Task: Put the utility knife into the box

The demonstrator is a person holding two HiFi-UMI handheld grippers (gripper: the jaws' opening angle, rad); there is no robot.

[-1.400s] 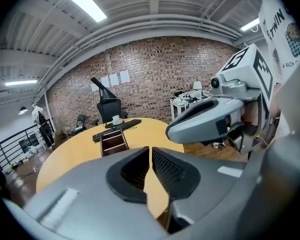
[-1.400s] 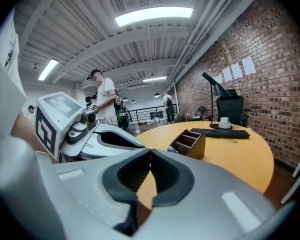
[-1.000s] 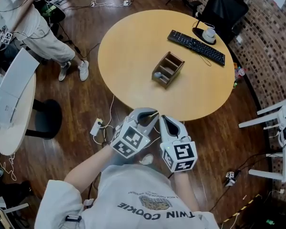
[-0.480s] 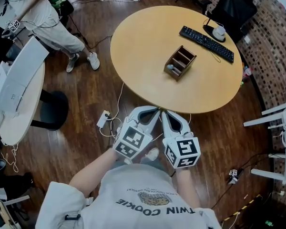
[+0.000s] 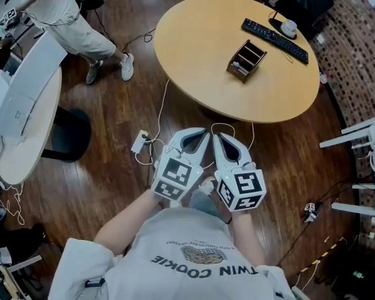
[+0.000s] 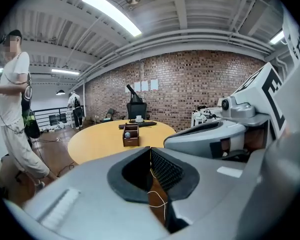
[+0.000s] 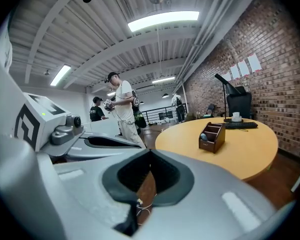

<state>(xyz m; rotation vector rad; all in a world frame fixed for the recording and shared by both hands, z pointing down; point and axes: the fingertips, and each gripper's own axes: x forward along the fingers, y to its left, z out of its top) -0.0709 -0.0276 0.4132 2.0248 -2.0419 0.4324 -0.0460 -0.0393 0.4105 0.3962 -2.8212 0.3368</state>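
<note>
The brown wooden box (image 5: 245, 60) stands on the round wooden table (image 5: 194, 49), with a small grey rounded thing (image 5: 237, 65) in its near end compartment; I cannot tell what it is. No utility knife shows elsewhere. My left gripper (image 5: 204, 132) and right gripper (image 5: 217, 136) are side by side close to my body, over the floor and short of the table's edge. Both are shut with nothing between the fingers. The left gripper view shows the left gripper (image 6: 150, 149) pointing at the box (image 6: 130, 134). The right gripper (image 7: 150, 151) has the box (image 7: 213, 136) to its right.
A black keyboard (image 5: 275, 40) and a white cup (image 5: 289, 27) lie behind the box. A power strip (image 5: 140, 141) and cables are on the wooden floor below my grippers. A person (image 5: 75, 24) stands at the upper left beside a white table (image 5: 25, 124). White frames (image 5: 362, 149) stand at the right.
The table and box have slid up and away in the head view. My grippers stay together and are now farther back from the table's edge.
</note>
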